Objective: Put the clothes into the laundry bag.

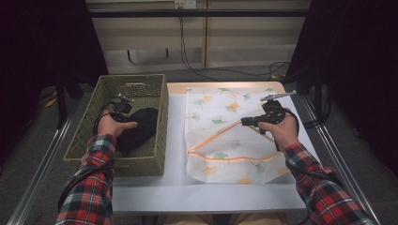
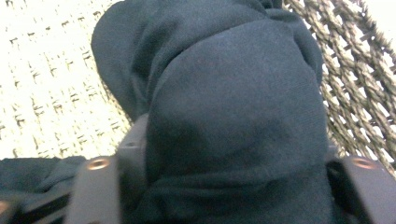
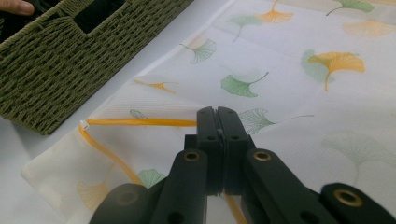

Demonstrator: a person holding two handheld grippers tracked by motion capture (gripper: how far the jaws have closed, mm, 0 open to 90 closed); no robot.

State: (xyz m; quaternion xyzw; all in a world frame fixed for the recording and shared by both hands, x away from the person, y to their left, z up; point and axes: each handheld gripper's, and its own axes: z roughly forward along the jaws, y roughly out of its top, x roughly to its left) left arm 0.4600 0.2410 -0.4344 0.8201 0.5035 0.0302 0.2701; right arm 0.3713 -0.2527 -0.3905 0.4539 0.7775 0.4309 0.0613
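Note:
A black cloth (image 1: 143, 125) lies bunched in the green woven basket (image 1: 161, 140) at the left of the table. My left gripper (image 1: 127, 115) reaches into the basket. In the left gripper view the black cloth (image 2: 233, 116) bulges between the spread jaws of my left gripper (image 2: 233, 158), which looks open around it. A white mesh bag (image 1: 220, 140) printed with ginkgo leaves lies at the table's middle and right, its orange zip (image 1: 225, 158) undone. My right gripper (image 1: 243, 121) is shut on the upper zip edge. In the right gripper view its tips (image 3: 217, 116) pinch the orange zip (image 3: 140, 122) of the bag (image 3: 289, 93).
The white table (image 1: 173, 183) carries the basket and the bag side by side. The basket wall (image 3: 56, 74) stands close to the bag's left edge. Its woven side (image 2: 355, 70) rises just beyond the cloth. Cables trail over the floor behind the table.

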